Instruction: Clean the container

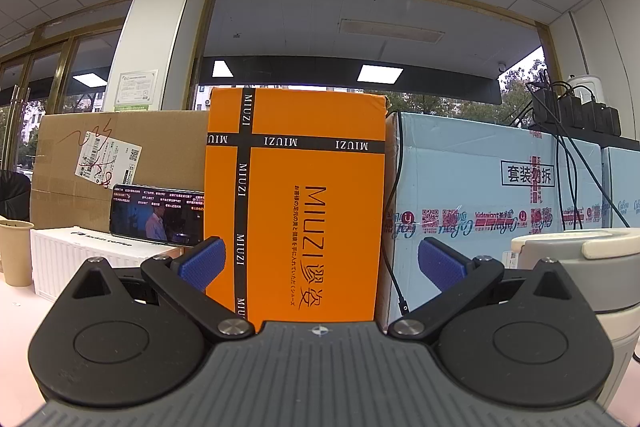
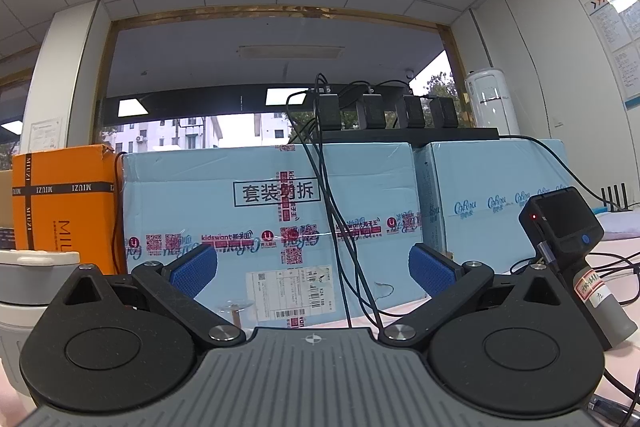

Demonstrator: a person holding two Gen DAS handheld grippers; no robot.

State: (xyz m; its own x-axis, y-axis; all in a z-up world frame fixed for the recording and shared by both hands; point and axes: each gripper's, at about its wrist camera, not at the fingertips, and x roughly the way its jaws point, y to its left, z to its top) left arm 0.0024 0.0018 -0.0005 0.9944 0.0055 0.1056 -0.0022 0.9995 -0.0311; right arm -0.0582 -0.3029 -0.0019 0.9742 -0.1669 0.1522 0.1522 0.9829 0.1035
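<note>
**Grippers idle beside container**

Container (image 1: 592, 267) is a grey cylinder with a cream lid and a raised flip tab. It stands upright on the pale pink table (image 1: 12, 311), at the right edge of the left wrist view and the left edge of the right wrist view (image 2: 32, 291), so it lies between the two grippers.

Left gripper (image 1: 322, 263) has its jaws spread wide with nothing between them; the pads (image 1: 202, 263) are blue and ribbed, on black arms. Right gripper (image 2: 312, 269) is likewise spread and empty, with matching pads (image 2: 194, 273).

Room is an office with a tiled ceiling and a large brass-framed window.

A row of boxes walls off the far side of the table: a brown carton (image 1: 120, 163), a glossy orange box (image 1: 296, 199) with black bands, and pale blue cartons (image 2: 272, 223) sealed with printed tape. A phone (image 1: 158, 215) with a lit screen leans on the brown carton, above a white ribbed box (image 1: 80, 263). A paper cup (image 1: 16, 251) stands far left. Black chargers (image 2: 372, 113) sit atop the blue cartons, their cables (image 2: 336, 227) hanging down the front. A black handheld device (image 2: 568, 227) on a grey handle stands near the right gripper.
</note>
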